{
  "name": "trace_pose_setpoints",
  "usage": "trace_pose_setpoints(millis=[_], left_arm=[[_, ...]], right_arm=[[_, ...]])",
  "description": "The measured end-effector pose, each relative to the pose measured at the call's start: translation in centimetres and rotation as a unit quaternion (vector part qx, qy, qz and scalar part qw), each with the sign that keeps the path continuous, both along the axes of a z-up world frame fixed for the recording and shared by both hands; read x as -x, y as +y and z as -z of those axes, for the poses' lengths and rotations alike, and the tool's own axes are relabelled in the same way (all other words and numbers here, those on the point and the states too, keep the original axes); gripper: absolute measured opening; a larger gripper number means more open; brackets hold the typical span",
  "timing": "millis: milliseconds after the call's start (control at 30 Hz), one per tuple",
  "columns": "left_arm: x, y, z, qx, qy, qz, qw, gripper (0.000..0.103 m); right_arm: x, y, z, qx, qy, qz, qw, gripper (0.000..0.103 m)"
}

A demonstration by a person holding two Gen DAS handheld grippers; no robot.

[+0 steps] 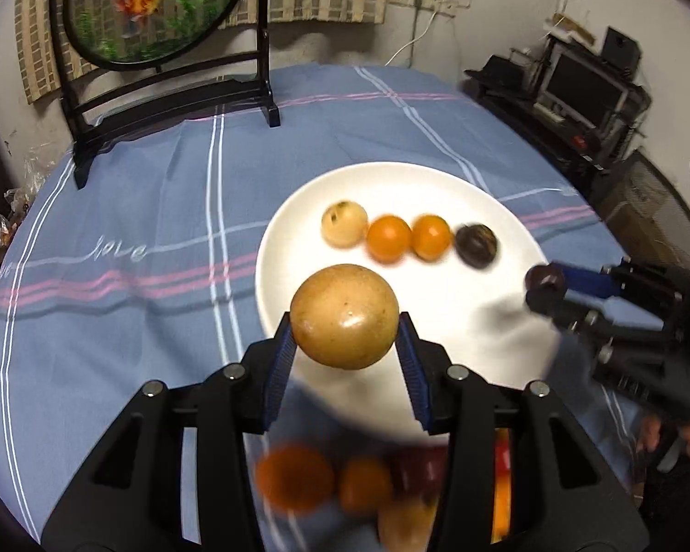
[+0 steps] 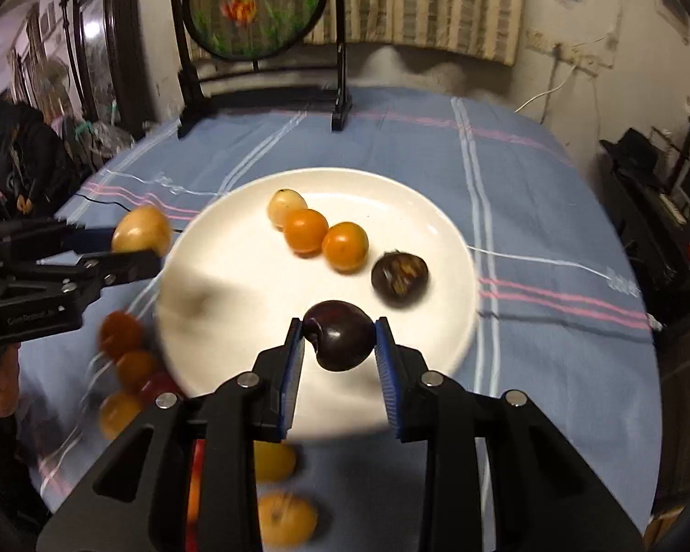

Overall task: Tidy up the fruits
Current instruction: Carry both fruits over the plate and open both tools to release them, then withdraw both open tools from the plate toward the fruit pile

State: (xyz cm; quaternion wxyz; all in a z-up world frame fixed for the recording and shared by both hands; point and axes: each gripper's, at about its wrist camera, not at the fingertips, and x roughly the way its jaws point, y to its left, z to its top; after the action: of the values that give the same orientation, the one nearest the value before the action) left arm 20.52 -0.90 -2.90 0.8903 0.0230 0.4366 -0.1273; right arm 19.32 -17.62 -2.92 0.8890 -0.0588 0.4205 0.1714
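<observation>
While four fruits already sit in a row on the round white plate (image 1: 299,239), the left gripper (image 1: 345,345) pinches a tan round fruit (image 1: 344,316) in its jaws and the right gripper (image 2: 339,345) a dark purple plum (image 2: 340,335), both poised over the plate, likely to extend that row

I'm seeing a glossy, smooth white plate (image 1: 437,193) lying on matt woven tablecloth (image 1: 138,184). Left gripper (image 1: 345,345) pads (image 1: 280,359) are looking ribbed; the tan fruit (image 1: 344,315) is shining, smooth-skinned.
</observation>
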Motion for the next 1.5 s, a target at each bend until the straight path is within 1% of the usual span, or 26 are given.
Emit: trace_pose_setpoints(millis=[100,267,300,333,367,400,467,500,533,567,600,667,733,833,933,1067,1267,1367,1500], left_arm=[[-3.1,-0.7,1.4,-0.004,0.024,-0.008,0.9997,0.045],[-5.5,-1.0,2.5,-0.006,0.037,-0.016,0.9992,0.046],[-5.7,-1.0,2.6,-0.006,0.038,-0.018,0.9991,0.051],[-5.8,-0.9,2.4,-0.008,0.035,-0.023,0.9991,0.063],[-5.7,-0.7,2.0,-0.009,0.025,-0.03,0.9992,0.067],[-5.4,-0.5,1.5,-0.009,0.016,-0.033,0.9993,0.07],[-4.2,-0.1,0.1,-0.01,-0.005,-0.04,0.9991,0.077],[-3.2,0.1,-0.7,-0.01,-0.019,-0.046,0.9987,0.084],[-2.3,0.2,-1.4,-0.01,-0.031,-0.052,0.9981,0.087],[-0.8,0.4,-2.3,-0.011,-0.049,-0.058,0.9971,0.09],[0.7,0.4,-3.1,-0.011,-0.065,-0.061,0.996,0.095],[3.3,0.6,-4.1,-0.01,-0.088,-0.067,0.9938,0.095],[6.1,0.8,-4.8,-0.005,-0.102,-0.074,0.992,0.095],[8.7,0.9,-5.2,0.004,-0.108,-0.078,0.9911,0.095],[11.2,0.8,-4.9,0.0,-0.115,-0.078,0.9903,0.095],[13.4,0.5,-4.3,0.004,-0.112,-0.072,0.9911,0.095],[15.5,0.9,-3.2,0.003,-0.103,-0.074,0.9919,0.095],[17.0,1.8,-2.0,0.008,-0.091,-0.074,0.9931,0.095],[18.8,3.0,0.3,0.023,-0.063,-0.069,0.9954,0.095]], right_arm=[[-2.3,1.0,1.2,0.005,0.019,-0.008,1.0,0.031],[-3.8,2.1,1.9,0.024,0.018,-0.015,0.999,0.032],[-4.0,2.4,2.0,0.035,0.017,-0.015,0.999,0.034],[-3.9,2.5,2.0,0.044,0.013,-0.014,0.999,0.041],[-3.9,2.7,1.8,0.056,-0.001,-0.008,0.998,0.055],[-3.6,2.6,1.4,0.063,-0.015,-0.002,0.998,0.058],[-2.7,2.4,0.3,0.07,-0.034,0.002,0.997,0.058],[-2.2,2.4,-0.2,0.067,-0.038,0.002,0.997,0.058],[-1.7,2.2,-0.7,0.064,-0.043,0.003,0.997,0.058],[-0.8,2.1,-1.3,0.06,-0.048,0.005,0.997,0.061],[0.0,2.0,-1.7,0.058,-0.051,0.006,0.997,0.064],[2.2,1.9,-2.1,0.05,-0.051,0.005,0.997,0.064],[3.9,1.8,-2.2,0.041,-0.045,0.004,0.998,0.064],[7.0,1.5,-2.4,0.024,-0.043,0.003,0.999,0.064],[9.6,1.1,-2.5,0.008,-0.042,0.006,0.999,0.064],[12.3,0.6,-2.7,-0.011,-0.037,0.009,0.999,0.064],[15.7,0.1,-2.6,-0.018,-0.036,0.009,0.999,0.064],[17.2,-0.6,-1.6,-0.012,-0.029,0.015,0.999,0.064],[17.3,-2.3,0.4,-0.008,-0.004,0.038,0.999,0.064]])
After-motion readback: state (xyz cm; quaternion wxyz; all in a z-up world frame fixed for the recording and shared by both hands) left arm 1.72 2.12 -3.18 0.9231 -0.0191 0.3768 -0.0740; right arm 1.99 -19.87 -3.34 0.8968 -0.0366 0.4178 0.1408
